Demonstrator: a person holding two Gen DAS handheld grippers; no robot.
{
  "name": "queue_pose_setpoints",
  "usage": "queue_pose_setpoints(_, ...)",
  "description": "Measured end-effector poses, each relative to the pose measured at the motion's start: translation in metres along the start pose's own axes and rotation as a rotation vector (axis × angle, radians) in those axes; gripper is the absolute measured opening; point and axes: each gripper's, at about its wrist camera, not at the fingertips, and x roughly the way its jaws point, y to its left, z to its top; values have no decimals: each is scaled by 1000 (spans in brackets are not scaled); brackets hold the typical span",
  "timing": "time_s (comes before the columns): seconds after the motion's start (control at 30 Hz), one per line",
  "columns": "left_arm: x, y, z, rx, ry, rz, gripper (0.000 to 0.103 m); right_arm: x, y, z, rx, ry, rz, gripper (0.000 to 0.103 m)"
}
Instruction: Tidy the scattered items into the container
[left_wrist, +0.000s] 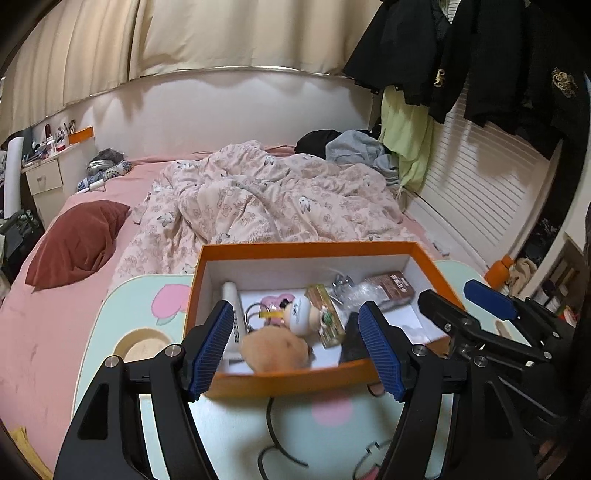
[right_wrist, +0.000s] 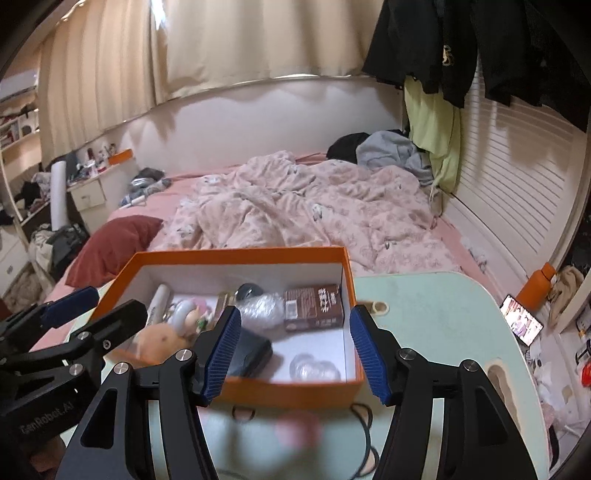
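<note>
An orange box (left_wrist: 280, 376) with a white inside stands on the mint table. In it lie a tan plush (left_wrist: 275, 350), a white tube (left_wrist: 232, 295), a key ring (left_wrist: 255, 314), a small doll (left_wrist: 299, 314), a brown carton (right_wrist: 314, 306), a dark case (right_wrist: 251, 350), a clear wrapped bundle (right_wrist: 262, 306) and a clear plastic piece (right_wrist: 314, 367). My left gripper (left_wrist: 295, 314) hovers open over the box's near left half, nothing between its pads. My right gripper (right_wrist: 294, 314) hovers open over the near right half (right_wrist: 288, 391), also empty. Each shows in the other's view: right gripper (left_wrist: 447, 290), left gripper (right_wrist: 114, 299).
The mint table (right_wrist: 436, 325) carries a black looped cord (left_wrist: 273, 435) in front of the box and a small tape roll (right_wrist: 376, 306) to its right. A bed with a pink quilt (left_wrist: 280, 192) lies beyond. A phone (right_wrist: 521, 323) and an orange bottle (right_wrist: 535, 284) sit at far right.
</note>
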Motion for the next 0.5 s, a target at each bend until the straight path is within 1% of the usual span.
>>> queue_pose_setpoints(0.3,-24,-11,-14,24,-12,-6,71,-14,1,-11,-13,22,14,64)
queue_pose_setpoints(0.4,-28,-13,-22,14,-6,-10,71,-18,1,-18,-12,29,21,64)
queue_pose_setpoints(0.5,-29,-13,-33,4,16,-11,71,-21,1,-29,-17,44,27,64)
